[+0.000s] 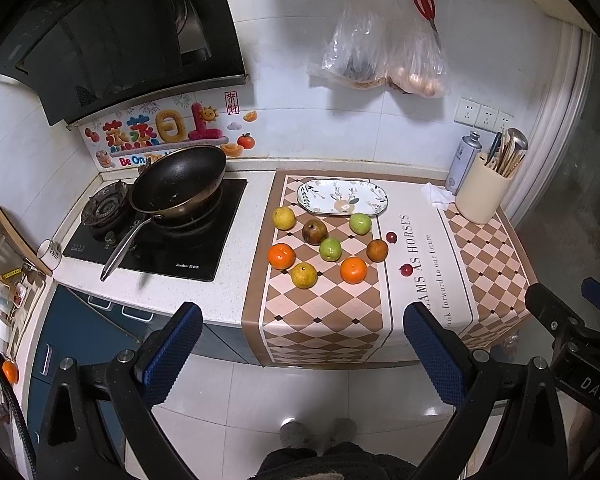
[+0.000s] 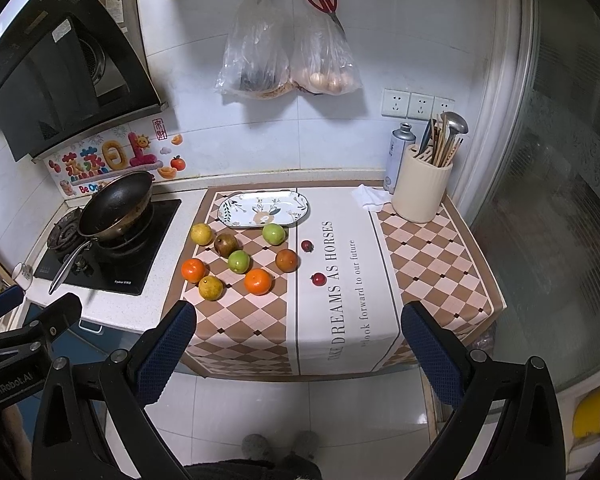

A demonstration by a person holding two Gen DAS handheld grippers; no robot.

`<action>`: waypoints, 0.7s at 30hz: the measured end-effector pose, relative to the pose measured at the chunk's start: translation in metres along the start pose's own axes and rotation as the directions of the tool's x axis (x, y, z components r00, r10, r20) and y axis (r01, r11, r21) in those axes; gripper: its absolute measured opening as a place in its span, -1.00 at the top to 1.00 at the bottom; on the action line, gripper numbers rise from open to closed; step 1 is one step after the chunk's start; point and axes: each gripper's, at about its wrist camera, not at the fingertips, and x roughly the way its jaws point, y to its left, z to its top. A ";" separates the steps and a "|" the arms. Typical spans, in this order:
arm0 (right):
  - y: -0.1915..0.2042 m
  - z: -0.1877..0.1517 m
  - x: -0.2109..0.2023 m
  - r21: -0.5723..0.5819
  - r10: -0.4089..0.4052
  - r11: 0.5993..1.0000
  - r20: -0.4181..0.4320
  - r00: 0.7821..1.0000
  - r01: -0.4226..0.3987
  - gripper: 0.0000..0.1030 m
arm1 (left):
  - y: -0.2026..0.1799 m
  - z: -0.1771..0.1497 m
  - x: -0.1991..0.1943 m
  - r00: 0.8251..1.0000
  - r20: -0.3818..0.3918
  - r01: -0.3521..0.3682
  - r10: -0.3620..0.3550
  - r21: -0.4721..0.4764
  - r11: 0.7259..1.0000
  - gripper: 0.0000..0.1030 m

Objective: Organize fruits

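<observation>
Several fruits lie loose on the checkered mat (image 1: 324, 312): two oranges (image 1: 281, 256) (image 1: 353, 270), two yellow fruits (image 1: 283, 218) (image 1: 304, 275), two green ones (image 1: 360, 223) (image 1: 330, 249), two brown ones (image 1: 314, 232) (image 1: 377, 250) and two small red ones (image 1: 391, 237) (image 1: 406, 269). An empty oval flowered plate (image 1: 342, 197) lies behind them. My left gripper (image 1: 302, 344) is open and empty, held back over the floor before the counter. My right gripper (image 2: 298, 344) is open and empty too, also short of the counter. The plate (image 2: 264, 208) and fruits, such as an orange (image 2: 258, 281), show in the right wrist view.
A wok (image 1: 180, 182) sits on the stove (image 1: 156, 236) at the left. A cream utensil holder (image 1: 484, 196), a spray can (image 1: 462, 164) and a crumpled tissue (image 1: 436, 194) stand at the back right. Plastic bags (image 1: 380, 48) and red scissors (image 1: 424, 2) hang on the wall.
</observation>
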 end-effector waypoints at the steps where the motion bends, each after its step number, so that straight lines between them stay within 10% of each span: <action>1: 0.000 0.000 0.000 0.000 -0.001 1.000 0.001 1.000 0.001 -1.00 | 0.000 0.000 0.000 1.000 -0.001 0.001 -0.001 0.000 1.000 -1.00; 21: 0.015 0.015 0.023 0.105 0.014 0.994 0.054 0.998 -0.020 -1.00 | 0.031 0.017 0.036 0.990 0.120 -0.076 0.076 0.001 0.997 -1.00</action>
